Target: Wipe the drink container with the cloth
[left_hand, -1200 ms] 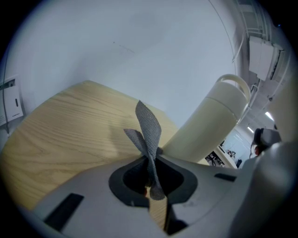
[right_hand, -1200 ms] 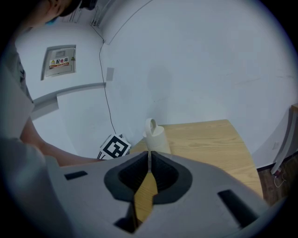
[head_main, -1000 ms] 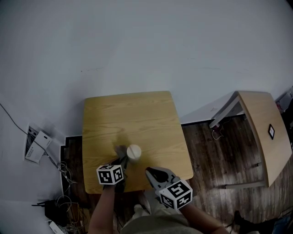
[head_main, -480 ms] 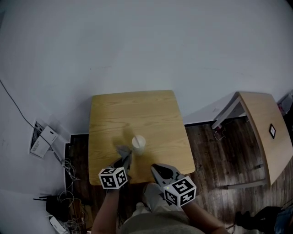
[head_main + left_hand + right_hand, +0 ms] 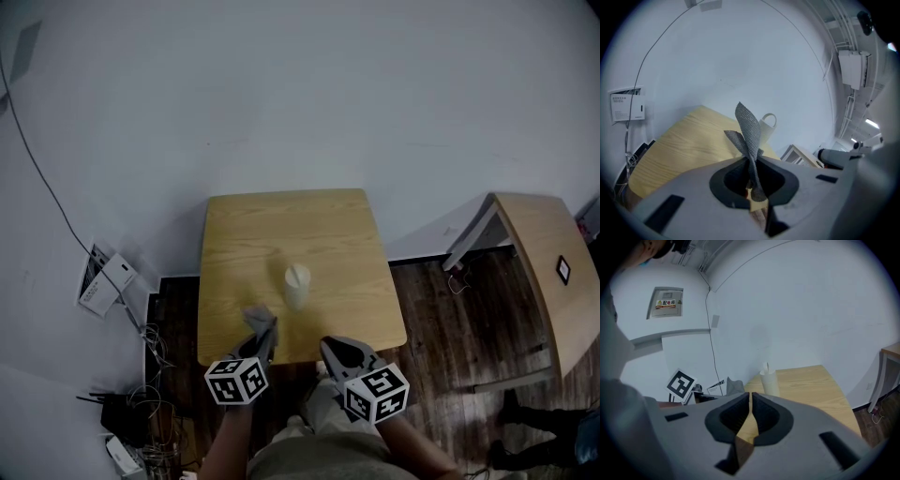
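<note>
A white drink container (image 5: 297, 284) with a looped lid tab stands upright near the middle of the wooden table (image 5: 281, 225). My left gripper (image 5: 267, 332) is shut on a grey cloth (image 5: 258, 317), held over the table's near edge, apart from the container and to its lower left. In the left gripper view the cloth (image 5: 747, 131) sticks up from the left gripper (image 5: 751, 162), with the container (image 5: 766, 125) behind it. My right gripper (image 5: 329, 345) is shut and holds nothing, at the near edge to the container's lower right. The right gripper (image 5: 751, 395) points toward the container (image 5: 769, 381).
A second wooden table (image 5: 544, 272) stands on the dark floor at the right. Cables and a white box (image 5: 112, 281) lie against the wall at the left. The white wall (image 5: 300, 94) is just behind the table.
Both grippers have drawn back from the container toward the table's near edge. The left one has lifted the cloth away from the container's side.
</note>
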The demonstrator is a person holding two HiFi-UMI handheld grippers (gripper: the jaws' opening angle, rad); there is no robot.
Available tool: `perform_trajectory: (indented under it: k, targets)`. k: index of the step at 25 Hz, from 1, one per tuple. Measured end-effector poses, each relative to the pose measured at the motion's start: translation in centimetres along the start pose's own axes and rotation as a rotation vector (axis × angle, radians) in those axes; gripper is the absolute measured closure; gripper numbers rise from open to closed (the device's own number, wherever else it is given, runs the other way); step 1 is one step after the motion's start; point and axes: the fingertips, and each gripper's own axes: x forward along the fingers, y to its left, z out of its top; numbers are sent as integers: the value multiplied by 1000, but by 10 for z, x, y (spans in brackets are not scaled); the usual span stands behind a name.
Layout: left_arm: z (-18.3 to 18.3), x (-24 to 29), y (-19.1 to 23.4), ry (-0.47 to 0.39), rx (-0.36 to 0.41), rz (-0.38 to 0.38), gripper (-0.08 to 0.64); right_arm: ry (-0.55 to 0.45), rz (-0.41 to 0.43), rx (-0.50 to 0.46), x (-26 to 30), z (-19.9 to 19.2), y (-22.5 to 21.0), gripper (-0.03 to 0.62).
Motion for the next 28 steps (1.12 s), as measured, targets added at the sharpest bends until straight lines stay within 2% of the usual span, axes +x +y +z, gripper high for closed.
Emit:
perform_trajectory:
  k: [14,28]
  targets:
    - [4,-84,-20,-100,15,-13,540,-85,-18,19,-40,-8,23,581]
    - [-3,-110,-21,-125,-8,-20,540,-72,-27,-24,-53,-13,31,591]
